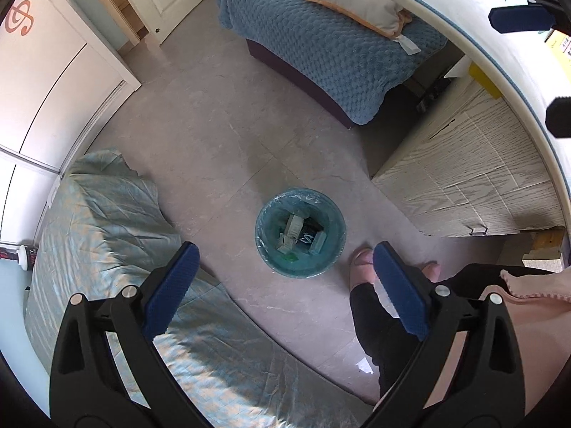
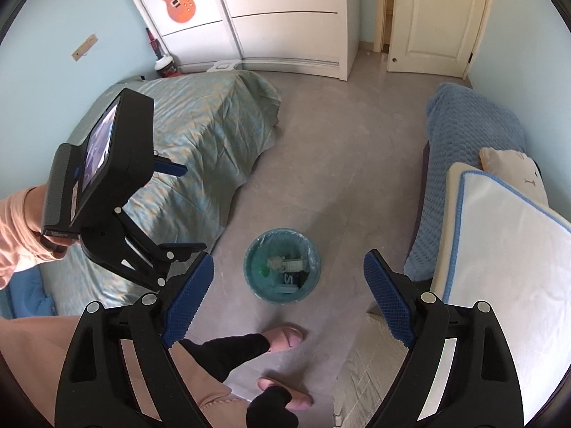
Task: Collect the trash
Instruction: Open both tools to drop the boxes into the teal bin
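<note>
A round bin [image 1: 303, 192] lined with a blue bag stands on the grey floor below both grippers. Inside lie several grey-green cartons [image 1: 291, 230], a dark packet [image 1: 308, 237] and a green scrap [image 1: 289, 257]. My left gripper [image 1: 285, 253] hangs high over the bin, open and empty. My right gripper [image 2: 289, 258] is also open and empty above the bin [image 2: 251, 249], with the cartons [image 2: 292, 265] showing between its fingers. The left gripper's housing [image 2: 107, 164] appears at the left of the right wrist view. A small white paper scrap [image 1: 364, 365] lies on the floor by the person's leg.
A bed with a green cover [image 1: 125, 232] is left of the bin. A blue-covered bench [image 1: 321, 46] with a pillow stands beyond it. A wood-grain cabinet [image 1: 464, 164] is to the right. The person's feet in pink slippers [image 1: 362, 264] stand beside the bin.
</note>
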{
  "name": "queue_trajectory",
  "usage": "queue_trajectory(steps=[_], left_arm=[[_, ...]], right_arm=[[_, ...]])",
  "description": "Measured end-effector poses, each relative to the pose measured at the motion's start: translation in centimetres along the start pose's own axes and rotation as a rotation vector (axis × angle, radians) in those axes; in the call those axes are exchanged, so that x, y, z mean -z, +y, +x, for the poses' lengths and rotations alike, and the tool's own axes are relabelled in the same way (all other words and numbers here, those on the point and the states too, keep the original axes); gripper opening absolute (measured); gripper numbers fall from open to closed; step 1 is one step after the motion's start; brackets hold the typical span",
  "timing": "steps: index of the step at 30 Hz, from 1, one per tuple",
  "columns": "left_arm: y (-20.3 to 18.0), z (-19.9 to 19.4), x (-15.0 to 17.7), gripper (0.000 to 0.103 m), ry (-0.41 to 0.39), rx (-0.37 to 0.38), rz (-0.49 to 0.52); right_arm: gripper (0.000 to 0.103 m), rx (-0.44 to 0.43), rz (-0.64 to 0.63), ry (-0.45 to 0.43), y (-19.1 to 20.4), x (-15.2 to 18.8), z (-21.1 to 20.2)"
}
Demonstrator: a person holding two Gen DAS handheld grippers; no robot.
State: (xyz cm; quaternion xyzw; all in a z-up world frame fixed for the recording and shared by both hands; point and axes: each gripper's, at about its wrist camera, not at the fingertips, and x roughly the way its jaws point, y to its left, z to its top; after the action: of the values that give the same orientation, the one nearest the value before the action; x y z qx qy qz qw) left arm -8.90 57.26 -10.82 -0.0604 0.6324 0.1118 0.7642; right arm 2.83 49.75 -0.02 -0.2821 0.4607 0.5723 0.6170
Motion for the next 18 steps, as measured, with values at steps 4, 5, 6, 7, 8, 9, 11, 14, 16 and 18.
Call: queue_trajectory(steps=[4, 5, 6, 7, 8, 9, 11, 14, 16, 18], left_arm=[[-0.4, -0.1, -0.3, 0.096, -0.004, -0.001, 0.014], [-0.6, -0.1, -0.4, 0.096, -0.004, 0.001, 0.017], [-0.7, -0.2, -0.4, 0.096, -0.007, 0.002, 0.019], [-0.7, -0.3, -0.4, 0.096, -0.009, 0.003, 0.021], [-0.8, -0.4, -0.5, 0.096, -0.013, 0.003, 0.024], [-1.0, -0.5, -0.5, 0.096, -0.015, 0.005, 0.028], [-1.1, -0.6, -0.7, 0.096, -0.019, 0.007, 0.035], [-1.8, -0.9, -0.8, 0.096, -0.024, 0.002, 0.065], [-2.3, -1.0, -0.9, 0.096, -0.028, 0.001, 0.080], [-2.8, -1.2, -1.1, 0.096, -0.033, 0.005, 0.093]], right_arm=[[0.088, -0.001, 0.007, 0.007, -0.3, 0.4, -0.3], [0.088, -0.001, 0.011, 0.008, -0.3, 0.5, -0.3], [0.089, -0.002, 0.014, 0.010, -0.4, 0.7, -0.4], [0.089, 0.001, 0.017, 0.012, -0.5, 0.7, -0.4], [0.089, 0.004, 0.019, 0.014, -0.6, 0.9, -0.6], [0.090, 0.007, 0.023, 0.018, -0.7, 1.0, -0.6], [0.090, 0.016, 0.034, 0.028, -1.0, 1.4, -0.7], [0.090, 0.043, 0.051, 0.047, -1.3, 1.9, -0.6], [0.090, 0.055, 0.062, 0.050, -1.5, 2.2, -0.7], [0.090, 0.067, 0.079, 0.051, -1.8, 2.7, -0.9]])
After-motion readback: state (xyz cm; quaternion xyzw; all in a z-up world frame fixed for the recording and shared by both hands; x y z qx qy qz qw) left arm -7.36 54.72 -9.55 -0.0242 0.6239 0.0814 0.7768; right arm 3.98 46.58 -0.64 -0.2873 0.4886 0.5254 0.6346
